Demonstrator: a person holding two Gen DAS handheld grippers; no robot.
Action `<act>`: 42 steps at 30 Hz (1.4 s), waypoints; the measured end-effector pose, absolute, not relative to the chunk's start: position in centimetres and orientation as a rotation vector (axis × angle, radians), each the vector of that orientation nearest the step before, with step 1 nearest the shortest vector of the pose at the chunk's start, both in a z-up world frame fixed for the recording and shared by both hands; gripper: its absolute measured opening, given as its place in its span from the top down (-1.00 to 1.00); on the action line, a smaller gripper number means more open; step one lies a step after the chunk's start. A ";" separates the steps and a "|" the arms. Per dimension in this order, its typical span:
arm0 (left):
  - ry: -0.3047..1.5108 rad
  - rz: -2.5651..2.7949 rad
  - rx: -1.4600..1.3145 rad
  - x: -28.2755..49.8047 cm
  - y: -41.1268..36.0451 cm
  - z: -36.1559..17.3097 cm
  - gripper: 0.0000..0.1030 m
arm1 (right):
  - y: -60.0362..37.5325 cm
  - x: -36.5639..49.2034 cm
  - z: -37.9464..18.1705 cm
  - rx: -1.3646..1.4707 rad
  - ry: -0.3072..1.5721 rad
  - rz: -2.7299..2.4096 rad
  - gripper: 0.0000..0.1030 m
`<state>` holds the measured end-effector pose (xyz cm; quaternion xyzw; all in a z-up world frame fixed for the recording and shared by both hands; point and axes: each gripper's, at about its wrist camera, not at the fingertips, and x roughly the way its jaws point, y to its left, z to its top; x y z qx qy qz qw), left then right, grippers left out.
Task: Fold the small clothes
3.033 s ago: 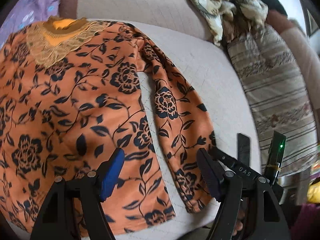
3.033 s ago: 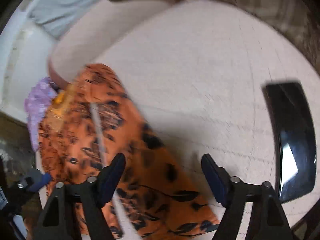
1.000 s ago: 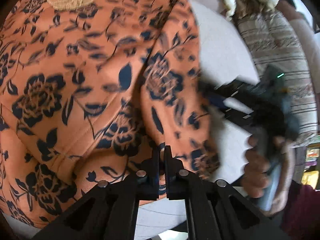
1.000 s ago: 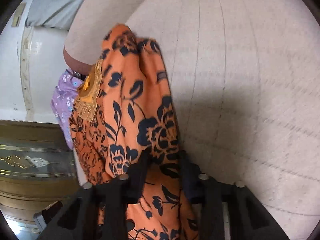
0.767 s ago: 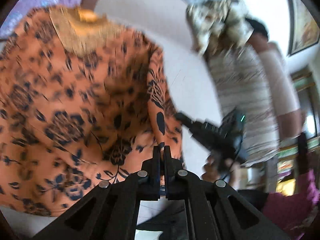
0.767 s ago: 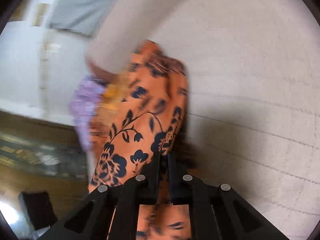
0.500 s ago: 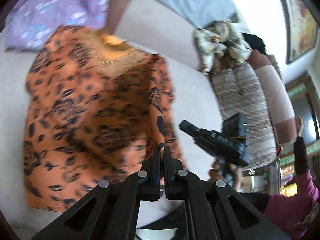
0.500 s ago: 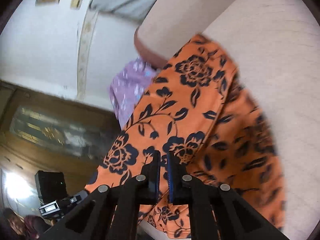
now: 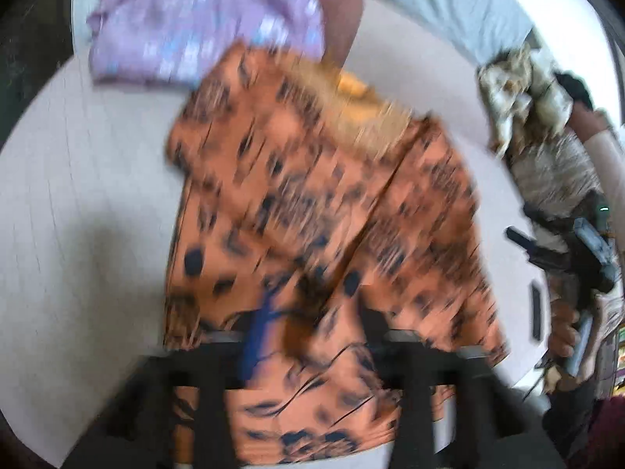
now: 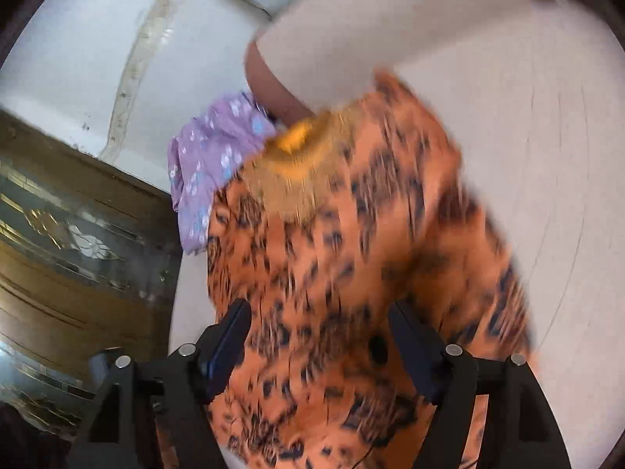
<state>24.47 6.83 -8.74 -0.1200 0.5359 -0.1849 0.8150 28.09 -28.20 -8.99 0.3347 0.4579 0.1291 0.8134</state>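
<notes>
A pale wall rises behind a dark wooden cabinet with glass panels.

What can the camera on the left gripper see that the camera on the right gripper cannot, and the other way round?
Only the left wrist view shows the crumpled patterned cloth, the striped cushion, and the right gripper in a hand. Only the right wrist view shows the wooden cabinet and the pale wall. Both show the orange flowered top lying on the white surface, the purple garment beyond its collar, and open jaws above the cloth.
</notes>
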 end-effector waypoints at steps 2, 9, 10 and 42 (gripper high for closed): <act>1.100 -0.417 -0.238 26.7 4.9 -6.4 -0.43 | -30.1 30.1 -7.5 0.722 0.941 0.238 -0.48; 1.151 -0.624 -0.280 40.5 -7.5 -3.8 -0.43 | -36.8 35.3 -12.9 1.046 0.874 0.144 -0.44; 1.189 -0.632 -0.273 42.7 -9.8 -4.6 -0.43 | -37.2 35.7 -14.3 1.094 0.879 0.151 -0.44; 1.394 -0.520 -0.140 56.9 -26.8 -15.3 0.87 | -40.0 37.3 -20.1 1.267 0.827 0.029 0.86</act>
